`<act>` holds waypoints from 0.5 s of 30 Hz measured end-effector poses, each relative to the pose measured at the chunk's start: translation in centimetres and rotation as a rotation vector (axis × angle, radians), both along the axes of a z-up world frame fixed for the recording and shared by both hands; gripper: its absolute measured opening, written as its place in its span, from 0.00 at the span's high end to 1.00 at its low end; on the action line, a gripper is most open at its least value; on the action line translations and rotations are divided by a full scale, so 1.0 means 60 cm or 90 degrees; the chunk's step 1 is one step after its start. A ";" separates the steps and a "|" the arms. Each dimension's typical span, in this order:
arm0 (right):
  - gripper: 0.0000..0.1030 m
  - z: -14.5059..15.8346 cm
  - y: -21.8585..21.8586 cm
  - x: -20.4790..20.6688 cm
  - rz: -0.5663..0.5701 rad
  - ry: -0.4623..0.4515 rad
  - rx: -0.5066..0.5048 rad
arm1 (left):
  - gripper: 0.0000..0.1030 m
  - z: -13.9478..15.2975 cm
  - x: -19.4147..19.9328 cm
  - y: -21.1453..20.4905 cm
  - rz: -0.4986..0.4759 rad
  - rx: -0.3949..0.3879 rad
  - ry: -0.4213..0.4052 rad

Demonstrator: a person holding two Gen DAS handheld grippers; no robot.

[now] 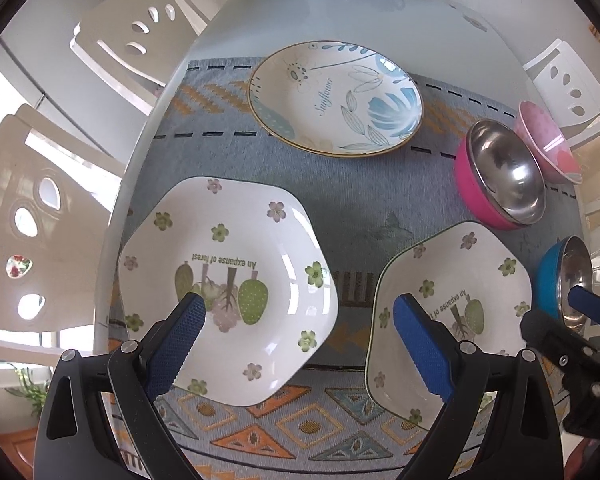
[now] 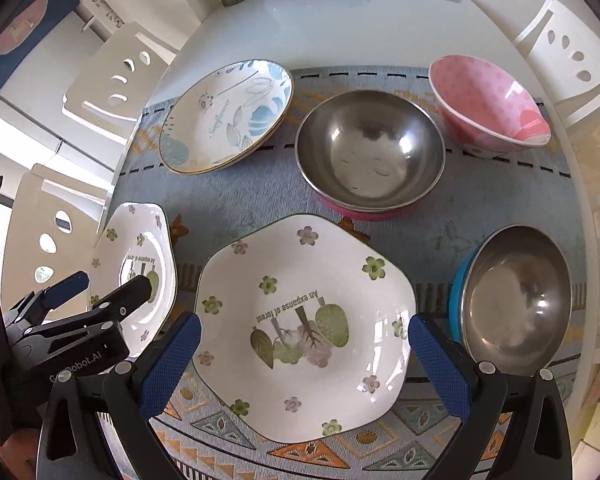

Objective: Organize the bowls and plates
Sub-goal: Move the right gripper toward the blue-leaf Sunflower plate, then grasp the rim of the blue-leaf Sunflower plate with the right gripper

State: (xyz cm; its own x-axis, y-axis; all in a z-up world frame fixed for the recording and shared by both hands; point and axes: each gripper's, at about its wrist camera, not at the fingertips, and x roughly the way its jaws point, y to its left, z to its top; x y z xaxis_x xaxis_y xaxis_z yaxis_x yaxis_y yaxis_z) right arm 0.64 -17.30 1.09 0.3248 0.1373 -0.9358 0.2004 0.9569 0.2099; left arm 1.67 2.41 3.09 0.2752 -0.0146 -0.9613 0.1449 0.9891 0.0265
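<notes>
Six dishes lie unstacked on the mat [image 1: 360, 208]: two hexagonal plates, a round plate [image 1: 336, 100], and three bowls. In the left wrist view the left plate [image 1: 228, 284] fills the lower left of the frame and the right plate [image 1: 452, 312] the lower right. The left gripper [image 1: 296, 340] hangs with its fingers spread wide and holding nothing; the gap between them falls on the mat between the two plates, one finger over each plate's rim.

In the right wrist view the right plate sits dead centre, straight ahead of the right gripper [image 2: 304, 364], whose fingers are likewise released and empty, one at each side of the plate. The pink bowl [image 2: 488, 104] and steel bowl [image 2: 370, 152] sit across the top, the blue bowl [image 2: 516, 300] at right.

Each hand looks nearest its own hexagonal plate; stacking these two seems the likely first move.
</notes>
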 end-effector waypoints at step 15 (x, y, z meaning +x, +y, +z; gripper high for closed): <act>0.00 0.026 0.002 0.024 -0.015 -0.013 0.035 | 0.08 0.023 0.057 0.050 -0.007 0.007 -0.022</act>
State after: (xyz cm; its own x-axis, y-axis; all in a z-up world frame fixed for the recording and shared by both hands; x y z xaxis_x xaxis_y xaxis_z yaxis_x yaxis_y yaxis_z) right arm 2.07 -17.18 2.67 0.3478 0.1801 -0.9201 0.2178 0.9390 0.2662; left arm 5.09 5.40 4.46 0.3079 -0.0066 -0.9514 0.1547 0.9870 0.0432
